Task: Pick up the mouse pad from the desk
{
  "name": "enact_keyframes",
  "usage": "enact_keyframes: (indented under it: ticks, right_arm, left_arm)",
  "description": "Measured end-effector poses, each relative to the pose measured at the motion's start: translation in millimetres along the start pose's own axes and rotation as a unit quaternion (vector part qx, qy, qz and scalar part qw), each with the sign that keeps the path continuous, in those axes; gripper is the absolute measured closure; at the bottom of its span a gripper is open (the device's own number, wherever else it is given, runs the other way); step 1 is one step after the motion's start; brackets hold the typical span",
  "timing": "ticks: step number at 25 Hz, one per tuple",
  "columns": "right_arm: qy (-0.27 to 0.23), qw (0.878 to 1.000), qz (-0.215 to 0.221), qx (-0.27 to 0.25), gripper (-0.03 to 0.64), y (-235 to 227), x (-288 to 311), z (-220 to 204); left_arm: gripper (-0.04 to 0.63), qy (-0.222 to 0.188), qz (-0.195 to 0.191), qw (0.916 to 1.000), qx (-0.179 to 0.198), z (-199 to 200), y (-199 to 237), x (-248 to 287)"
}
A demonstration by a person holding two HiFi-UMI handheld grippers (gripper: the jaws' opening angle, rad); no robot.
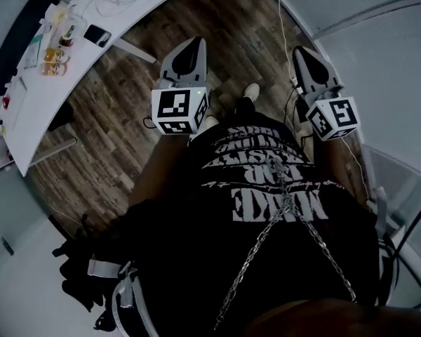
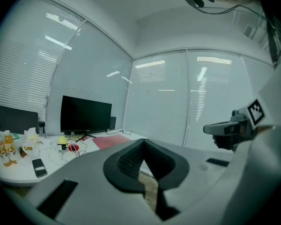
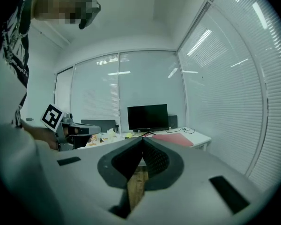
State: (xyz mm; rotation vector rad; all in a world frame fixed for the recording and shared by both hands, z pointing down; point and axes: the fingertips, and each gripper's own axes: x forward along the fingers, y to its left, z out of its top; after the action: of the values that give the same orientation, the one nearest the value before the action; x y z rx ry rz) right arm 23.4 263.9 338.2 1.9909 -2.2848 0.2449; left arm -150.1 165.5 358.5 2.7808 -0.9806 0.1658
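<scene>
I hold the left gripper (image 1: 194, 42) and right gripper (image 1: 302, 51), both with jaws together and empty, above the wood floor (image 1: 126, 139), well apart from the red mouse pad (image 2: 111, 141) at the window-end corner of the desk (image 2: 18, 170).

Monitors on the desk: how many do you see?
2. One monitor stands near the red mouse pad; a second monitor sits farther left, cut off by the picture's edge. Others may be hidden.

Left gripper (image 2: 143, 142) closed and empty, red mouse pad (image 2: 111, 141) near monitor (image 2: 85, 115), white desk (image 2: 18, 170)
</scene>
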Motion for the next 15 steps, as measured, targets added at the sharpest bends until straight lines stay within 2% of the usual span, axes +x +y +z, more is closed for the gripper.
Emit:
enact_keyframes:
  ticks: [4, 10, 15]
  right_arm:
    - [0.001, 1.000, 0.019, 0.005, 0.617, -26.7, 26.4, 4.3]
    - [0.019, 0.999, 0.047, 0.008, 0.617, -75.6, 67.1, -1.5]
    - [0.002, 0.998, 0.057, 0.025, 0.617, -126.9, 72.3, 14.3]
  left_arm:
    - [0.589, 0.000, 0.009, 0.9999, 0.008, 6.5, -2.0, 28.3]
    - [0.589, 0.023, 0.032, 0.9992, -0.005, -3.5, 5.8, 89.8]
    - [0.589, 0.027, 0.049, 0.9984, -0.005, -3.8, -4.9, 131.1]
